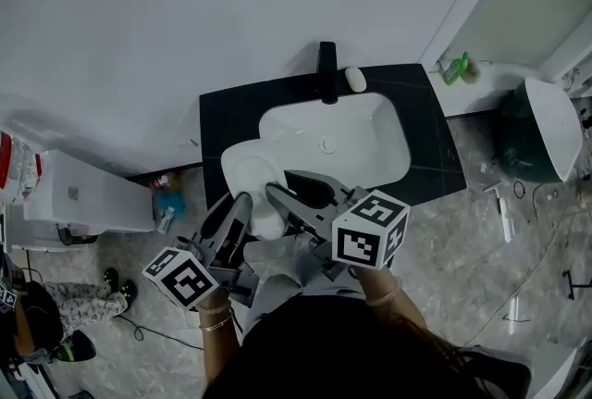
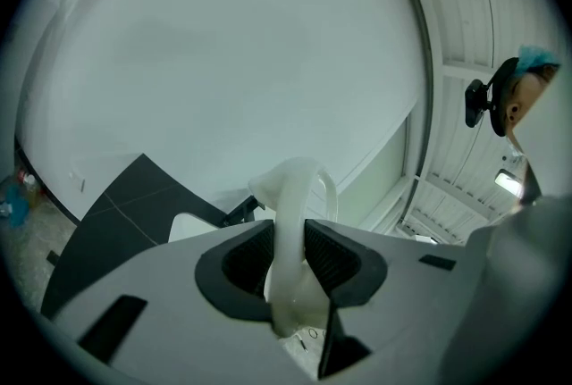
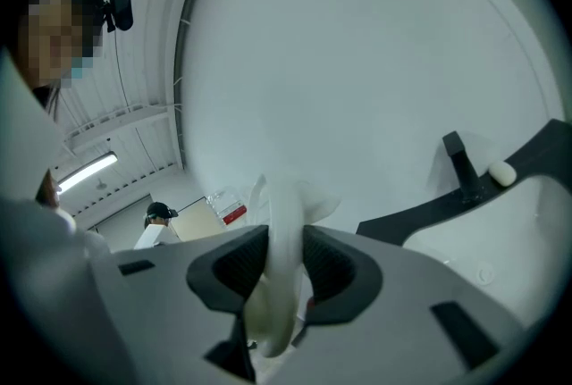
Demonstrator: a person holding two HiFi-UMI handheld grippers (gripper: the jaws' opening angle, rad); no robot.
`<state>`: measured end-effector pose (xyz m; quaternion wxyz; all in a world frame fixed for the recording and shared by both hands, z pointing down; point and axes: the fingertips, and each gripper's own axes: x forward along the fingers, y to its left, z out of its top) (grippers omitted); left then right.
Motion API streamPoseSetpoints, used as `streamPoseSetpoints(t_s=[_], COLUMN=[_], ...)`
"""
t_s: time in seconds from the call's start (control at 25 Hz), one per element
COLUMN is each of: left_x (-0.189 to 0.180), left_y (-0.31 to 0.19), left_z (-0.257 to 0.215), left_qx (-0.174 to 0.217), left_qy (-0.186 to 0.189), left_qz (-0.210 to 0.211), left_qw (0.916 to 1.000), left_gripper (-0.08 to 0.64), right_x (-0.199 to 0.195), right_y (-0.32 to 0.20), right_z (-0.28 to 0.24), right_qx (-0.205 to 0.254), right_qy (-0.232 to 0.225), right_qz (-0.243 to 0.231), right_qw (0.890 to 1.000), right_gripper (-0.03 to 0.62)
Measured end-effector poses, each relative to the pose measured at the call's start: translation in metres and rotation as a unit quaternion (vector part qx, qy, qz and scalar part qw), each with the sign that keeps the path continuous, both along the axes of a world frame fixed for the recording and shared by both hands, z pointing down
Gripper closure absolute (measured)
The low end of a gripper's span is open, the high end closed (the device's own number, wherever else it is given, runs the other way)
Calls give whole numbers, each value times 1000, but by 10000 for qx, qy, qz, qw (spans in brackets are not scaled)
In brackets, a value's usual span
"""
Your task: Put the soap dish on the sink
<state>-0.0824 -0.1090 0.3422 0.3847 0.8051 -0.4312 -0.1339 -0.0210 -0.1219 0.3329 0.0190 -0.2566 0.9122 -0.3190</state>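
A white soap dish (image 1: 248, 170) hangs in the air in front of the sink, held by both grippers. My left gripper (image 1: 242, 203) is shut on its near left rim, and the rim (image 2: 290, 231) stands on edge between the dark pads. My right gripper (image 1: 274, 194) is shut on the near right rim (image 3: 284, 240). The white sink basin (image 1: 370, 133) sits in a black counter (image 1: 435, 124) just beyond the dish. A black tap (image 1: 326, 71) stands at the back, with a white soap bar (image 1: 355, 79) beside it. The tap (image 3: 461, 164) and soap (image 3: 500, 172) show at right in the right gripper view.
A white wall rises behind the counter. A green bottle (image 1: 455, 68) stands on a ledge at the right, near a dark bin with a white lid (image 1: 546, 129). A white cabinet (image 1: 88, 193) and a blue item (image 1: 169, 203) stand at the left on the marble floor.
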Motion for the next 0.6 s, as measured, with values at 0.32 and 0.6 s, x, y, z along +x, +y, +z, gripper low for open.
streamPoseSetpoints(t_s=[0.32,0.6], left_x=[-7,-22], left_y=[-73,-130], left_z=[4,28], left_qx=[-66,-226], left_qy=[-127,-88], left_qz=[-276,-303], left_qw=[9995,9992], left_gripper=[446,446], right_x=[-5,-20], right_y=[-75,-133], right_z=[8,34], right_qx=[-162,-392], right_qy=[-237,-290], right_qz=[-109,-57], right_qw=[9995,9988], right_gripper=[462,462])
